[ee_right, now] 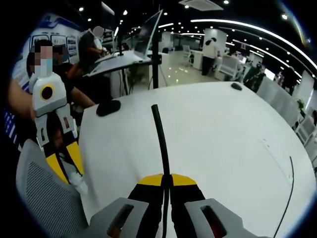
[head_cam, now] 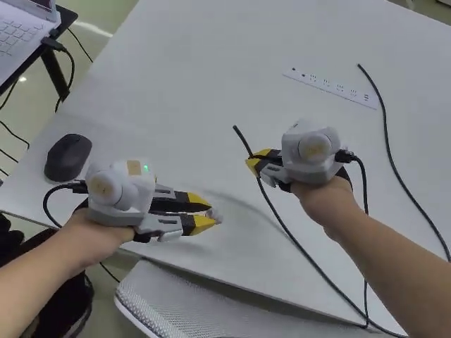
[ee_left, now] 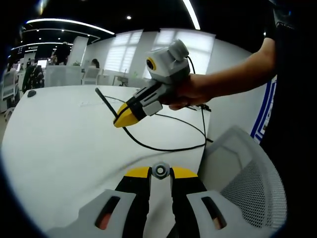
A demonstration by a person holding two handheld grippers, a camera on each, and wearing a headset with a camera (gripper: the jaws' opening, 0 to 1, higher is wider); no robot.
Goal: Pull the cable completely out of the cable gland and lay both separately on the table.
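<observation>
Over at 7 o'clock in the head view, pinching the cable gland [head_cam: 214,216] in the left gripper [head_cam: 207,214], yellow tips pressed together on that small pale-grey piece. Seen end-on in the left gripper view: round, dark hole in the middle, sitting at 12 o'clock of the jaws and touching both. Hovering just past the near edge of the white table [head_cam: 190,84], above the mesh chair [head_cam: 183,303]. Across at 3 o'clock, clamping the black cable [head_cam: 282,225] in the right gripper [head_cam: 252,163], jaws closed tight around it. Free end poking out toward 11 o'clock beyond the tips, standing straight up at 12 o'clock in the right gripper view. From the grip, trailing down toward 5 o'clock across the table and over its edge. Gland and cable well apart, open tabletop between the two sets of tips. Hard to make out any thread or nut detail on the gland, too small and half covered by the tips. Cable's far end cut off at the bottom of the head view. Also on the table: a dark mouse [head_cam: 67,155] at 9 o'clock, a white power strip [head_cam: 335,86] at 1 o'clock, and a second black cable [head_cam: 394,165] curving past it toward 4 o'clock.
</observation>
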